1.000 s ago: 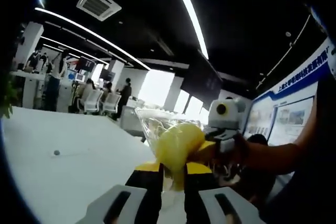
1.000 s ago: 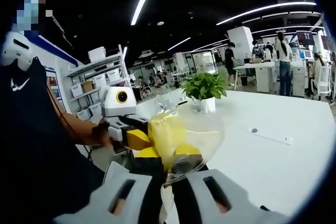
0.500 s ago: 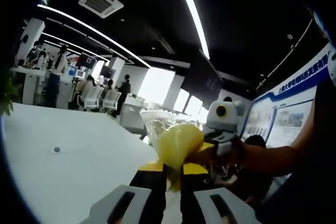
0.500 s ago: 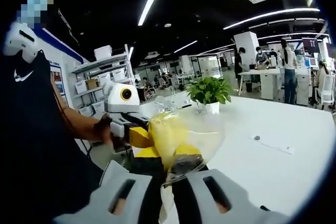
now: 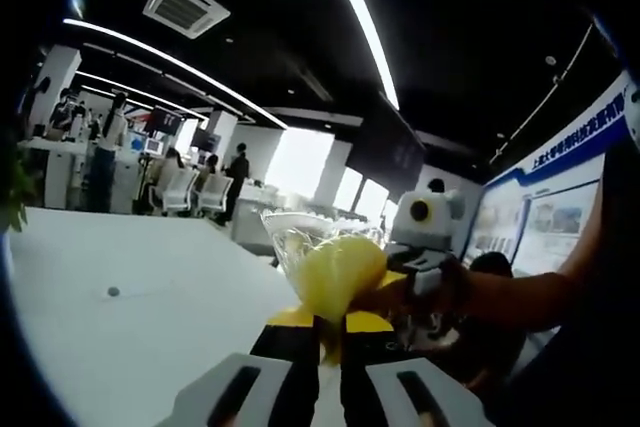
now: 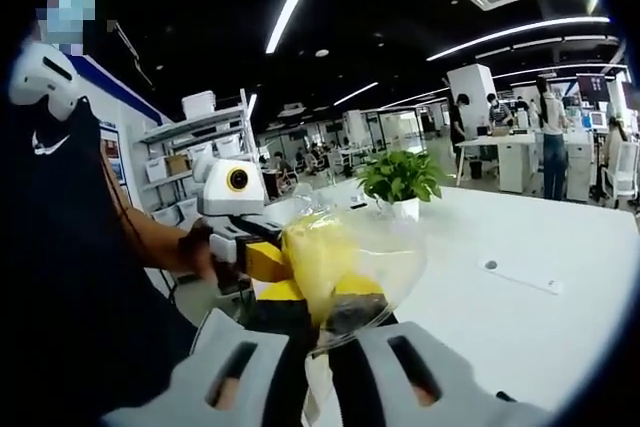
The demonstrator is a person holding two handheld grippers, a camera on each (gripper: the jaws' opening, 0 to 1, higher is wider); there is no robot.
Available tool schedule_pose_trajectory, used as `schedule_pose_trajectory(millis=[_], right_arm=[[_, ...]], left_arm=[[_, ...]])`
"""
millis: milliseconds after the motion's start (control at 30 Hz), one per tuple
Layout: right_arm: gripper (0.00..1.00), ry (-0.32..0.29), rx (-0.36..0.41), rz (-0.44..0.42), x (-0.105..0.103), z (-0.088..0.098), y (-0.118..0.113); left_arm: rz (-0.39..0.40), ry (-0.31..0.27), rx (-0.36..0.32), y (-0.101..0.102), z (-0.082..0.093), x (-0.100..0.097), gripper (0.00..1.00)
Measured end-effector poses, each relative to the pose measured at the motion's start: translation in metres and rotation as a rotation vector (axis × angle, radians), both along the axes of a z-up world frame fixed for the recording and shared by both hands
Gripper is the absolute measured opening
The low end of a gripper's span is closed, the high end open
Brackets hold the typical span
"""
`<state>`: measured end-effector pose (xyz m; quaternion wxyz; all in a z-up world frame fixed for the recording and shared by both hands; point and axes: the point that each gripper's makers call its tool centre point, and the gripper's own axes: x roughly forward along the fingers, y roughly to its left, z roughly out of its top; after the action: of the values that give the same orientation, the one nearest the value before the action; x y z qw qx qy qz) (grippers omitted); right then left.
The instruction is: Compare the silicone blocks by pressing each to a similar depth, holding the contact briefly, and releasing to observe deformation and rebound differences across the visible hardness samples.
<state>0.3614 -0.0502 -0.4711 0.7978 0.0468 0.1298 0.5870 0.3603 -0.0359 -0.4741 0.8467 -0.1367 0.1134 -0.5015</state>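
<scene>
A clear plastic bag (image 5: 300, 237) holding a soft yellow block (image 5: 335, 272) hangs in the air between both grippers. My left gripper (image 5: 325, 325) is shut on the bag's lower edge, with its black-and-yellow jaws pinched together. The right gripper (image 5: 388, 292) comes in from the right and grips the same bag. In the right gripper view the yellow block (image 6: 325, 257) sits inside the bag (image 6: 385, 247), and my right gripper (image 6: 318, 327) is shut on the bag's gathered plastic. The left gripper (image 6: 262, 269) reaches in from the left, clamped on the bag's other side.
A white table (image 5: 130, 337) lies below, with a small dark dot (image 5: 112, 292) on it. In the right gripper view, the table (image 6: 540, 337) carries a potted plant (image 6: 400, 179) and a flat white strip (image 6: 520, 277). A person's dark sleeve (image 6: 70, 277) is at the left. Office desks and people stand far behind.
Nothing has visibly changed. Both grippers keep their hold on the bag, and the views sway only slightly.
</scene>
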Motion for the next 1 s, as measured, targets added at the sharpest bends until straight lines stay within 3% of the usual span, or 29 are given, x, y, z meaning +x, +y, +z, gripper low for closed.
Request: schedule_pose_trajectory(millis=[133,200,300,367,533,767,800,900,933,1000], right_arm=[[0.0,0.023,0.005,-0.016,0.003,-0.003,-0.001],[0.0,0.018,0.003,-0.018,0.002,-0.003,-0.002],[0.0,0.018,0.003,-0.014,0.002,-0.007,-0.004],[0.0,0.018,0.006,-0.018,0.003,-0.007,-0.004],[0.0,0.017,0.015,-0.01,0.006,-0.002,-0.004],[0.0,-0.01,-0.005,0.009,0.002,0.0,-0.003],[0.01,-0.065,-0.007,-0.009,0.004,0.002,-0.003],[0.05,-0.034,-0.007,-0.012,0.001,0.004,-0.006],[0.07,-0.101,-0.01,-0.004,0.002,0.008,-0.01],[0.09,-0.094,-0.009,-0.012,0.001,0.009,-0.011]], left_arm=[[-0.001,0.02,-0.014,0.0,-0.003,0.003,0.06],[-0.003,-0.015,0.001,-0.002,-0.003,0.001,0.07],[-0.012,-0.01,0.021,-0.003,-0.006,0.001,0.06],[-0.006,-0.037,0.031,-0.004,-0.006,0.002,0.05],[0.001,-0.042,0.013,-0.004,-0.002,0.004,0.03],[0.011,-0.031,-0.013,-0.003,0.001,0.001,0.02],[0.017,-0.033,-0.015,-0.002,0.002,0.002,0.02],[0.002,-0.029,-0.028,-0.006,0.004,0.001,0.02],[0.003,-0.028,-0.031,-0.007,0.005,0.001,0.02],[0.002,-0.032,-0.044,-0.009,0.007,0.001,0.01]])
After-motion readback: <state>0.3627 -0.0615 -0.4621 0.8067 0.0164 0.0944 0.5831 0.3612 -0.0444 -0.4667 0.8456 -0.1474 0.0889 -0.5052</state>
